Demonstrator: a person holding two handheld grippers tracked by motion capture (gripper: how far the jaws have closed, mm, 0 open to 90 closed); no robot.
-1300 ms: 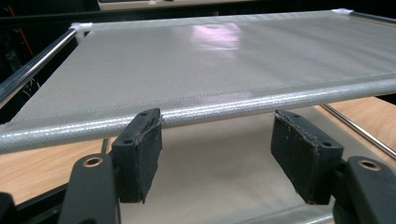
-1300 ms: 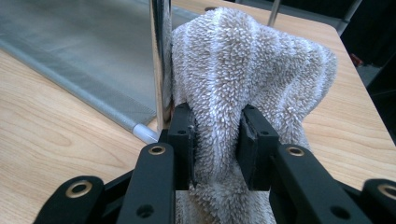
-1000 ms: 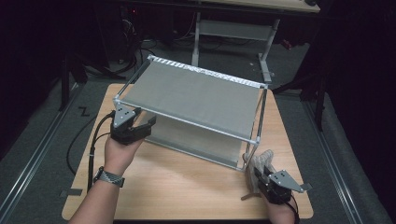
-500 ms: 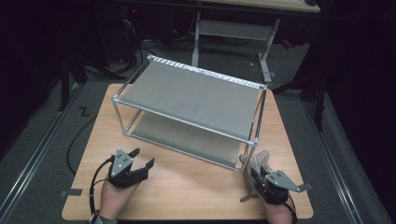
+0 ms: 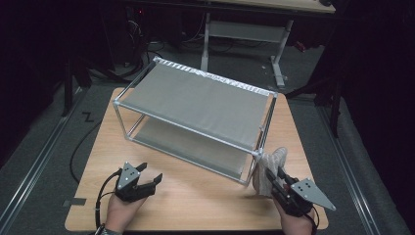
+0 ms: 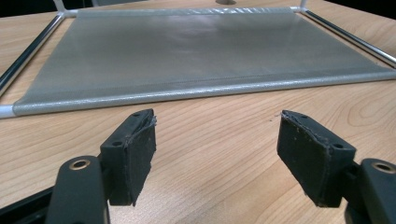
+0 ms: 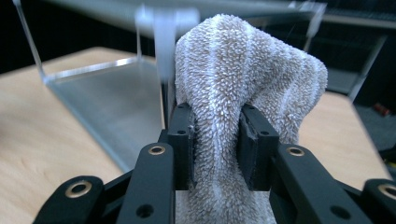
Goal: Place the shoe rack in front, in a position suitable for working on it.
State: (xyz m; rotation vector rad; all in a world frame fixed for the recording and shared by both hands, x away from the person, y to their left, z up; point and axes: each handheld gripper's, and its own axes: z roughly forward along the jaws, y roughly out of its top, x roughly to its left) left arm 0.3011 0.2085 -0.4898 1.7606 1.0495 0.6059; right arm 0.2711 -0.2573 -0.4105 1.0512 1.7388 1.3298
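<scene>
Right tongs (image 7: 215,140) clamp a white ribbed terry cloth (image 7: 243,79) beside the grey two-tier metal-framed fabric rack's (image 5: 195,105) blurred near corner post; left tongs (image 6: 217,156) gape empty over the wooden desk (image 5: 195,196); the cloth's lower end is cut off.

Left hand (image 5: 119,211) low at near-left table edge, holding left gripper (image 5: 150,175), jaws spread wide, nothing between them. Right hand (image 5: 297,223) at near-right edge, holding right gripper (image 5: 275,177), jaws clamped on white towel (image 7: 243,84), pointing forward.
</scene>
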